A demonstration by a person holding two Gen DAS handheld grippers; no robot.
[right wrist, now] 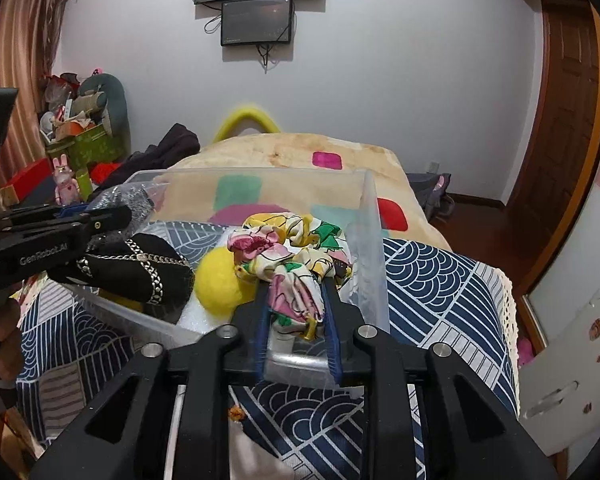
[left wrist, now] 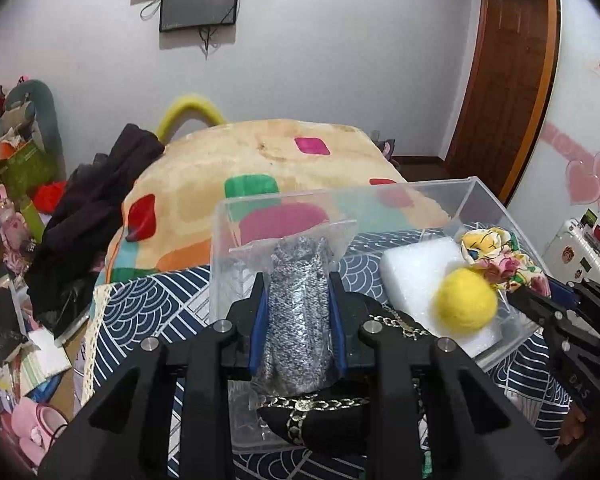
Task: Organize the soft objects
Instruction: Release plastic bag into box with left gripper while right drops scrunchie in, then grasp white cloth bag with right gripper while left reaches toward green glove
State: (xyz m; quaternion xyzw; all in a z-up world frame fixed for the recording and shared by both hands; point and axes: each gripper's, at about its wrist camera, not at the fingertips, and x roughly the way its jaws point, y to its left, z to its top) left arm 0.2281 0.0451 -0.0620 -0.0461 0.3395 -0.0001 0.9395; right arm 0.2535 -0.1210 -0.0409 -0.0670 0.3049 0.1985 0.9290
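A clear plastic box (left wrist: 480, 196) stands on a navy patterned cloth (left wrist: 140, 308). My left gripper (left wrist: 298, 292) is shut on a grey knit item in a clear bag (left wrist: 296, 320), held over the box's left part. Below it lies a black pouch with a gold chain (left wrist: 320, 424). In the box are a white foam block (left wrist: 412, 276) and a yellow ball (left wrist: 466, 304). My right gripper (right wrist: 296, 292) is shut on a floral fabric piece (right wrist: 288, 248) over the box's (right wrist: 370, 240) right side, next to the yellow ball (right wrist: 218, 280) and the black pouch (right wrist: 140, 272).
A bed with a beige patchwork blanket (left wrist: 268, 160) lies behind the box. Dark clothes (left wrist: 96, 208) are heaped at its left. Cluttered boxes and toys (left wrist: 16, 160) stand far left. A wooden door (left wrist: 508, 80) is at the right. A white case (right wrist: 572, 360) stands at the right.
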